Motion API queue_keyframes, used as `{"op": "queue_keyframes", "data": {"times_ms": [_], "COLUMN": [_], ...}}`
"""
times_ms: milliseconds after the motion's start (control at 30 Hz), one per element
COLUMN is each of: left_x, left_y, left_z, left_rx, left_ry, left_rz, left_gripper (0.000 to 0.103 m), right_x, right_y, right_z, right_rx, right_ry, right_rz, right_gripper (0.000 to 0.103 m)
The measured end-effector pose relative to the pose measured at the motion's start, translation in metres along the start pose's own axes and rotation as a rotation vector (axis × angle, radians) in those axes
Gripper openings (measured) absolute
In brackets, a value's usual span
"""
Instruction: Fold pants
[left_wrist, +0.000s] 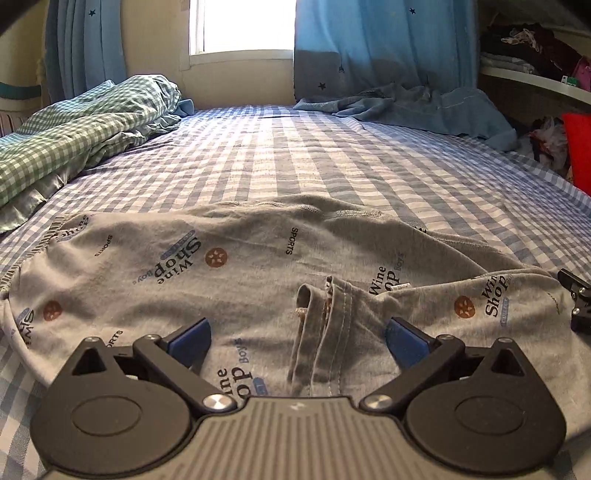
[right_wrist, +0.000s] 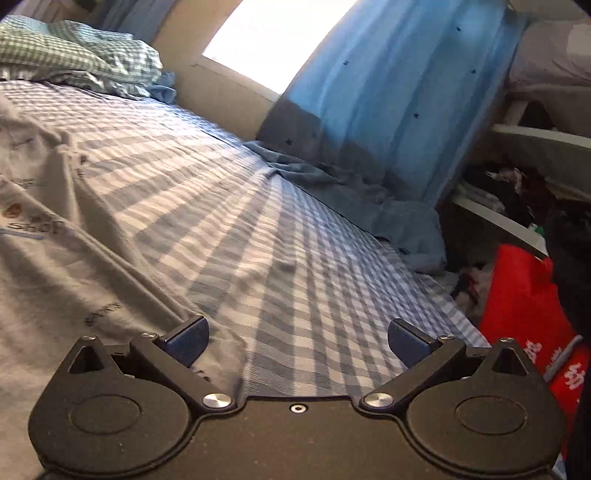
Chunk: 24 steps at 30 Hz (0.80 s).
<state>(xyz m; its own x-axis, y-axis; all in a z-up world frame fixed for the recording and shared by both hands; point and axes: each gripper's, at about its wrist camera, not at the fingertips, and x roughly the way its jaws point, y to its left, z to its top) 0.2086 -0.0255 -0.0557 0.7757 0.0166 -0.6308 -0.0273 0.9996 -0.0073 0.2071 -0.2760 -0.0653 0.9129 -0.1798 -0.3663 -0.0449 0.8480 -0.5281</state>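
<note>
Nearest the left wrist camera, the left hand-held gripper (left_wrist: 297, 341) hovers released, jaws wide, over the grey printed pants (left_wrist: 229, 280), which lie spread on the checked bed (left_wrist: 295, 155); a bunched seam or cuff fold (left_wrist: 325, 321) sits between its fingers; the right hand-held gripper (right_wrist: 297, 341), equally released, straddles the pants' edge; judging by this, each should pinch one edge of fabric cleanly and lift together, keeping tension even; farther off lie a green gingham blanket (left_wrist: 81, 125), blue curtains (left_wrist: 384, 48) and the window (left_wrist: 243, 26).
</note>
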Motion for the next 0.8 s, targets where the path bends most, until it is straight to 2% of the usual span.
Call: {"op": "queue_keyframes", "data": {"times_ms": [67,267,367,567,700,800], "left_x": [0.001,0.001,0.001,0.001,0.001,0.001], "left_y": [0.003,0.006,0.008,0.008,0.007,0.008], "left_z": [0.000,-0.001,-0.001,-0.001,-0.001,-0.001], "left_rx": [-0.006,-0.013,-0.015,-0.014,-0.015,-0.016], "left_ry": [0.000,-0.001,-0.002,-0.005,-0.005,-0.005], "left_rz": [-0.009,-0.018,-0.021,-0.020,-0.021,-0.022], "left_gripper": [0.103,0.103,0.103,0.103,0.103,0.103], "right_x": [0.010,0.015,-0.010,-0.083,-0.097,-0.097], "right_y": [-0.007,-0.021,-0.026,0.000,0.023,0.032], "right_z": [-0.001,-0.001,-0.002,-0.028,-0.039,-0.041], "right_rx": [0.036,0.129,0.174,0.144,0.036,-0.008], "right_ry": [0.047,0.087,0.105,0.022,-0.013,-0.034], "right_rz": [0.025,0.093,0.017,-0.059,-0.173,-0.213], "right_gripper": [0.102,0.102,0.102,0.102,0.102,0.102]}}
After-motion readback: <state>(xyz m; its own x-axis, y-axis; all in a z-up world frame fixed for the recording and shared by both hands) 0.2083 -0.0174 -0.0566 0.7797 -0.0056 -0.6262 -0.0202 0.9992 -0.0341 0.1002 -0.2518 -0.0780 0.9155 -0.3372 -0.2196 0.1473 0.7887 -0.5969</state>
